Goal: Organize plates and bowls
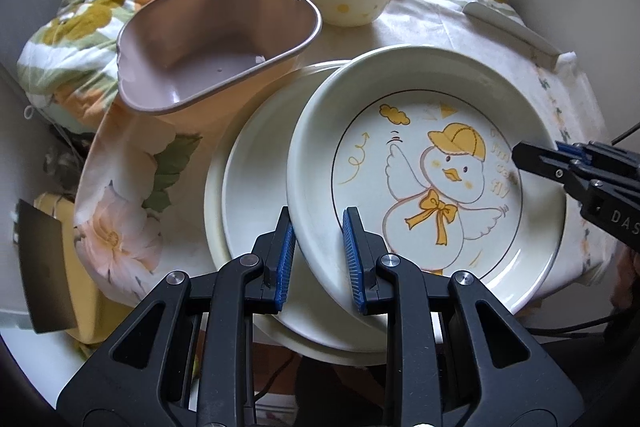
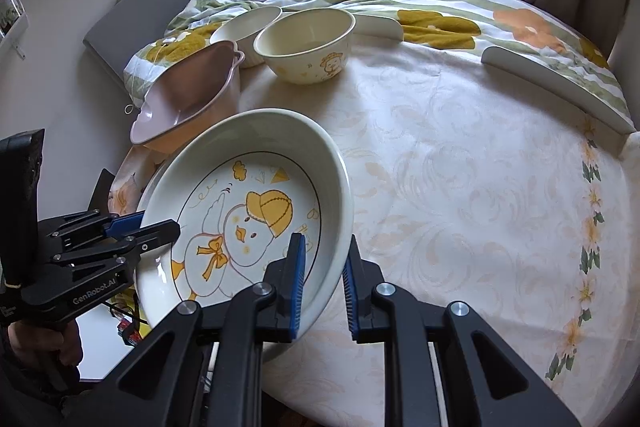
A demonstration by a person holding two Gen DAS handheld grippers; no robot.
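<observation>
Plates are what I am handling: the duck plate (image 1: 424, 187) is sitting tilted over a plain plate (image 1: 256, 195), which is lying flat near the bench (image 2: 460, 187) edge. I am pinching the duck plate's near-left rim in my left gripper (image 1: 318, 255), one pad inside the wall and one outside. My right gripper (image 2: 324, 287) is straddling the opposite rim the same way, though I cannot tell whether its pads are pressing or just bracketing the wall. I judge that I am holding it from both sides because it is wide and deep and would tip from one grip alone; the tilt suggests it is being set onto, or lifted off, the plain plate.

Just beyond the duck plate, to its far left, a pinkish-brown tub (image 1: 216, 43) is leaning on the bunched floral cloth (image 1: 80, 23). Farther off, two cream bowls are standing side by side: the nearer bowl (image 2: 304, 43) and, touching or nearly touching it, a second bowl (image 2: 246, 25) behind. They are still apart, so stacking them looks undone.

The left wrist view is showing the plain plate underneath, which the right wrist view mostly hides. The right wrist view is revealing a duck print on the nearer bowl and the wide bare bench to the duck plate's right.
</observation>
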